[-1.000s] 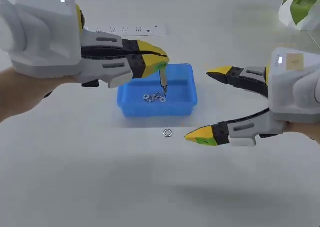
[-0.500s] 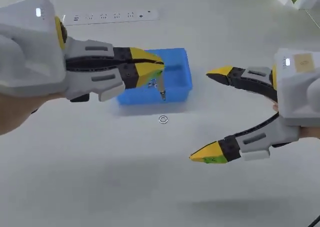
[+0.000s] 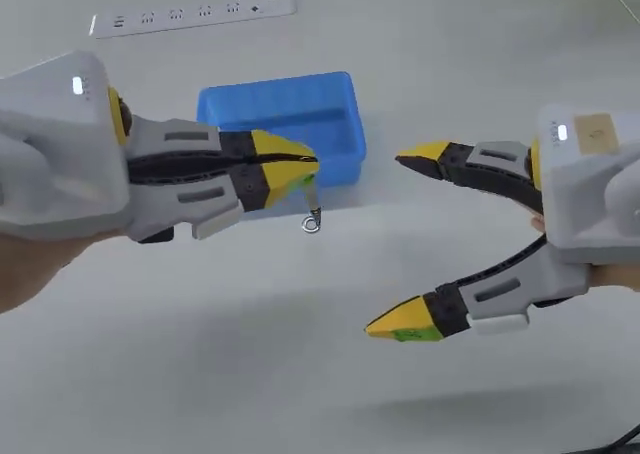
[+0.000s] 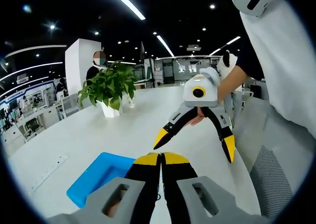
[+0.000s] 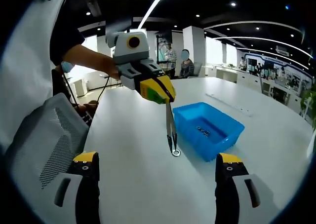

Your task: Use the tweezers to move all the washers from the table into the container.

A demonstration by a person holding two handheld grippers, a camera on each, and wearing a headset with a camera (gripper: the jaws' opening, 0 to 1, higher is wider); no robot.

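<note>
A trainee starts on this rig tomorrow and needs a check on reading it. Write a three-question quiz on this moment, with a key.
1. True or false: the right gripper is shut on the tweezers.
2. The washer at the tweezers' tips is: A) inside the blue container; B) outside it, by the wall nearest the person; C) between the right gripper's jaws.
3. Fill in: the left gripper is ___ on the tweezers.

Key: 1 false, its jaws stand wide apart, holding nothing; 2 B; 3 shut.
</note>
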